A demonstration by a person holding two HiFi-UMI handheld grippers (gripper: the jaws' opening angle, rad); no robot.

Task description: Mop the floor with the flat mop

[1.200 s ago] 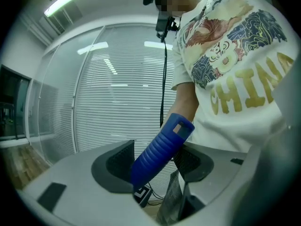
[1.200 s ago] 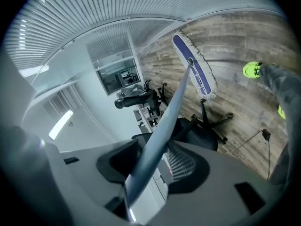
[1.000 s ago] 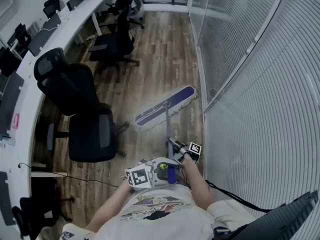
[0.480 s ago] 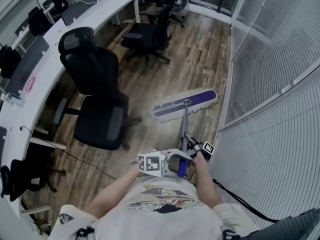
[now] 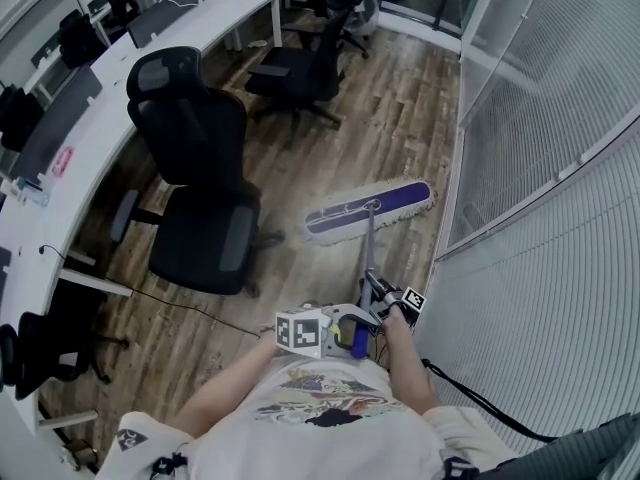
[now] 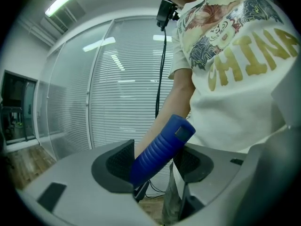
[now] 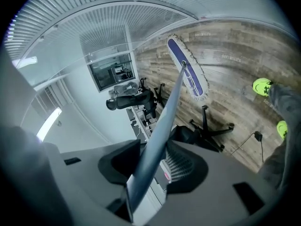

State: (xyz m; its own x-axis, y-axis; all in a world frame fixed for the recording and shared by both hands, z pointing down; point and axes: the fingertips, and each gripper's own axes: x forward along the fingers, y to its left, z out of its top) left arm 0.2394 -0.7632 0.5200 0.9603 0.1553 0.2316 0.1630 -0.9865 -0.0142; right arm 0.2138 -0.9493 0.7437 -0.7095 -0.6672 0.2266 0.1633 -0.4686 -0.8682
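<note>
Your left hand-held gripper (image 5: pixel 352 336) covers the top of the pole (image 5: pixel 367 248) in the head view. The tabletop (image 5: pixel 60 118) runs off the picture's edge at 9 o'clock. In the left gripper view, the lower end of the blue grip (image 6: pixel 160 149) sinks behind a jaw.

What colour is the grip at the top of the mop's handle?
The grip is blue and ribbed, clearest in the left gripper view.

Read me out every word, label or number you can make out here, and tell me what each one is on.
"CHINA": gold letters on the person's white printed T-shirt.
Pink label on the long white desk: too small to read.
Faint print on the brown wooden floor planks: too blurred to read.
</note>
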